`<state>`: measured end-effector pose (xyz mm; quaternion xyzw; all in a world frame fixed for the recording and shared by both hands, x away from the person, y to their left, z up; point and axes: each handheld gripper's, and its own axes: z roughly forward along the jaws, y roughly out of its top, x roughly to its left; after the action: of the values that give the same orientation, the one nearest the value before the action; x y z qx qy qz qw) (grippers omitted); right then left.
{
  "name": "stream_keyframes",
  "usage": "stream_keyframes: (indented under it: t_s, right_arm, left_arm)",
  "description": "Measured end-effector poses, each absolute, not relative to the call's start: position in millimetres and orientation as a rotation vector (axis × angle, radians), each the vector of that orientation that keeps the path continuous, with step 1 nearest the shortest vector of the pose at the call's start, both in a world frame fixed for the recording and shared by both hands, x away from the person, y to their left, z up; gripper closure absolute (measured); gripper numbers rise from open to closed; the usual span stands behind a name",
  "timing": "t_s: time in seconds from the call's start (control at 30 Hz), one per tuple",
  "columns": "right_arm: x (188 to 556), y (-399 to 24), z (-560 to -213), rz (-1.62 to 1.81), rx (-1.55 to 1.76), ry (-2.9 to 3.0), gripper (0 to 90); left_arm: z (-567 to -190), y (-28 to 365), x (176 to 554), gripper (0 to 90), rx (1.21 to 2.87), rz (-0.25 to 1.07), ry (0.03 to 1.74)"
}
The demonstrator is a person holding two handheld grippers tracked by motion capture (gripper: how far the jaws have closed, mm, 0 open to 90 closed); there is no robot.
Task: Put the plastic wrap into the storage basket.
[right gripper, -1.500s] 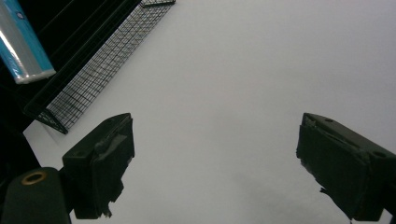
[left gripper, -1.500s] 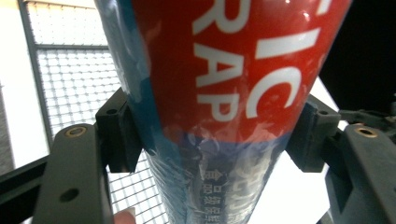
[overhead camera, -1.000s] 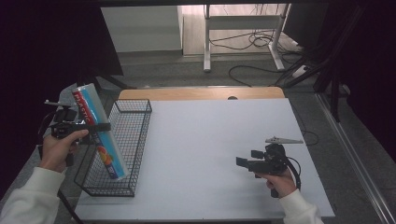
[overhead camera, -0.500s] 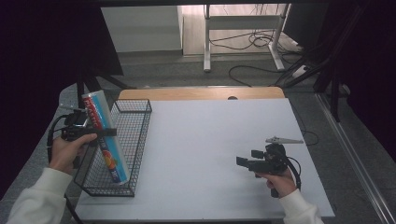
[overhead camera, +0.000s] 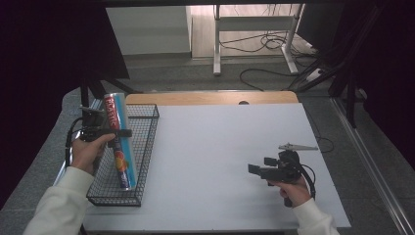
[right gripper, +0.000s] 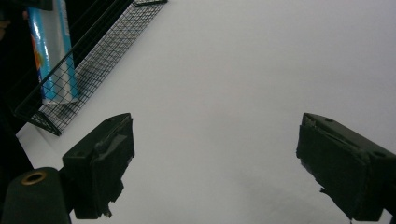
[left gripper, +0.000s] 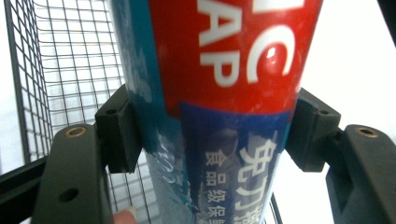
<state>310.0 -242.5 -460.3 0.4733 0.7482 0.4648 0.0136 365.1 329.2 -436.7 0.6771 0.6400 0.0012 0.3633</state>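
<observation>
- We see the left gripper [overhead camera: 113, 133] at the left edge of the counter [overhead camera: 220, 147], and it is pinching a long box of wrap [overhead camera: 119, 142] at about its middle.
- In the left gripper view the two black pads [left gripper: 119, 135] press on both sides of the box of wrap [left gripper: 219, 116], which carries a red field with white letters and a blue field below.
- The box is tilted: its upper end stands above the rim of the wire basket [overhead camera: 147, 147], and its lower end reaches down inside the basket, close to the near left corner.
- We cannot tell if the lower end touches the basket floor.
- The wire basket is black and lies along the left side of the white counter.
- The right gripper [overhead camera: 258, 170] is well apart from the basket, near the right front part of the counter, and its jaws are spread with nothing between them.
- In the right gripper view the basket [right gripper: 93, 60] and the box [right gripper: 49, 51] show far off at the upper left.
</observation>
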Motion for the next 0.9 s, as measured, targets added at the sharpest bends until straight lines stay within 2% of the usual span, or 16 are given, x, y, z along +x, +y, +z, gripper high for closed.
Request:
stream_keyframes:
  t_s: [0.17,0.37,0.57,0.9]
  right_arm:
    - [311.2,-245.8,-459.5,1.453,1.486,2.31,11.7]
    - [311.9,-245.4,-460.6,1.448,1.486,2.318,11.7]
    - [311.9,-244.8,-461.6,1.441,1.488,2.32,11.7]
    - [313.4,-246.0,-463.6,1.429,1.499,2.321,11.7]
  left_arm:
    - [-453.8,323.8,382.8,31.7,1.72,-0.015,1.714]
    - [-465.2,297.7,393.9,31.8,1.944,0.181,1.772]
    - [-488.2,285.6,403.0,31.8,1.97,0.161,1.826]
    - [-504.3,285.8,411.3,31.7,1.953,0.138,1.892]
